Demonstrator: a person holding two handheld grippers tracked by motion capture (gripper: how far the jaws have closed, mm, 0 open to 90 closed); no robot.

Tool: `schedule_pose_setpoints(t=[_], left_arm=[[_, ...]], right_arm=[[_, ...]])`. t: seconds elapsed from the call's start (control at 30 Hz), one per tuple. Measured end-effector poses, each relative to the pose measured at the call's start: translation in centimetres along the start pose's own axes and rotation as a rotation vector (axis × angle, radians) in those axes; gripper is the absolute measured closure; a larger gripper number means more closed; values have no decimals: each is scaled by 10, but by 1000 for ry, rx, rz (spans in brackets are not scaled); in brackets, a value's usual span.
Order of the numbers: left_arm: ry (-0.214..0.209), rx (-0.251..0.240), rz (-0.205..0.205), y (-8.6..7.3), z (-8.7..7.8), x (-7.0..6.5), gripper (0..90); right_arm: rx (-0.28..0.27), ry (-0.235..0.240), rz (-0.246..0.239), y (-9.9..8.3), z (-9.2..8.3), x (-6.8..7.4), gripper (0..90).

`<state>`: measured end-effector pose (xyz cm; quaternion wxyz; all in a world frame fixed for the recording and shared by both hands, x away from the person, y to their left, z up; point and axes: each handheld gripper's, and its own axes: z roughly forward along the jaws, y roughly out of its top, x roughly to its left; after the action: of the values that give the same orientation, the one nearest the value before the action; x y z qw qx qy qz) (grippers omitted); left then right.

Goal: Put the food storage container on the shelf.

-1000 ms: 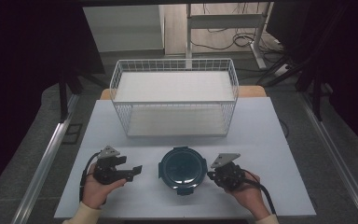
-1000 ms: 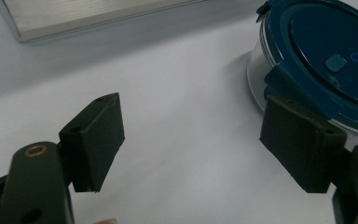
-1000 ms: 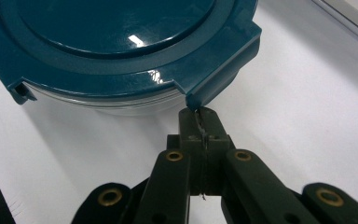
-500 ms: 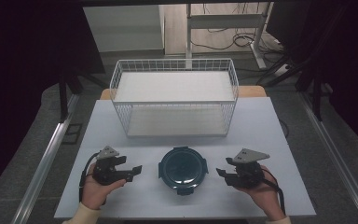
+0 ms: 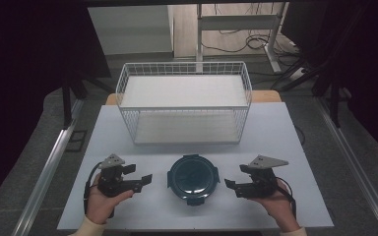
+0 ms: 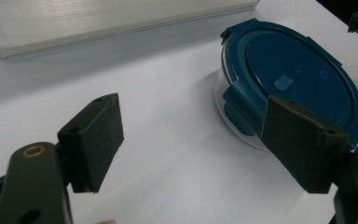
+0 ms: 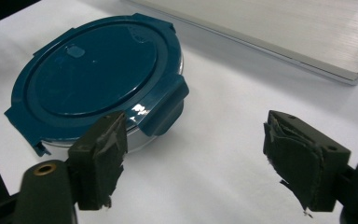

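The right tool (image 5: 232, 184) has just opened and backed off the box (image 5: 193, 176), jaws empty; the left tool (image 5: 142, 181) gapes empty too; the box sits free on the tabletop (image 5: 285, 142), apparently released

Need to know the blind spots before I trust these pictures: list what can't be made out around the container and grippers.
- Container contents: hidden under its dark blue lid, every view.
- Container's far edge: cut off by the right jaw, left gripper view.
- Basket walls: cut off by the top edge in both gripper views.
- Lid markings: too small, high view.
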<state>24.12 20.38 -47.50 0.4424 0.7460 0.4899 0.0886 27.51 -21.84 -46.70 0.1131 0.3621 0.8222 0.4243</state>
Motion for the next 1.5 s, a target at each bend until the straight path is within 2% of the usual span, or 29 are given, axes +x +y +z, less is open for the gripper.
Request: schedule_pose_setpoints(t=[0.23,0.3,0.4,0.47,0.53,0.63,0.7,0.83,0.9,1.07,1.13,1.23,1.37,1.5], left_arm=[[-6,8,1,1,3,-4,209],[-10,18,5,0,4,-6,217],[-18,27,2,0,6,-8,219],[-38,29,-8,0,6,-8,220],[-66,29,-29,1,6,-9,218],[-116,29,-81,1,7,-8,214],[-129,32,-99,1,9,-7,210],[-175,46,-160,5,16,-6,202],[-178,48,-175,9,19,-9,199],[-212,79,-216,13,35,-13,186],[-224,101,-234,12,43,-14,175],[-234,113,-268,10,52,-13,167],[-268,131,-302,6,64,-12,169],[-275,150,-305,3,69,-13,170]], right_arm=[[-1,-1,29,0,-1,-2,198],[3,-6,68,2,-2,-2,202],[-2,-2,87,3,-3,-2,205],[-5,-3,98,5,-3,-1,205],[0,9,110,5,-2,-1,199],[4,19,136,5,1,-1,187],[5,31,156,7,3,0,179],[2,56,207,12,6,0,165],[10,73,242,18,11,2,163],[39,98,247,24,25,6,159],[53,107,257,25,32,5,155],[64,145,304,24,41,3,154],[92,165,329,22,50,1,145],[116,176,341,21,58,1,140]])
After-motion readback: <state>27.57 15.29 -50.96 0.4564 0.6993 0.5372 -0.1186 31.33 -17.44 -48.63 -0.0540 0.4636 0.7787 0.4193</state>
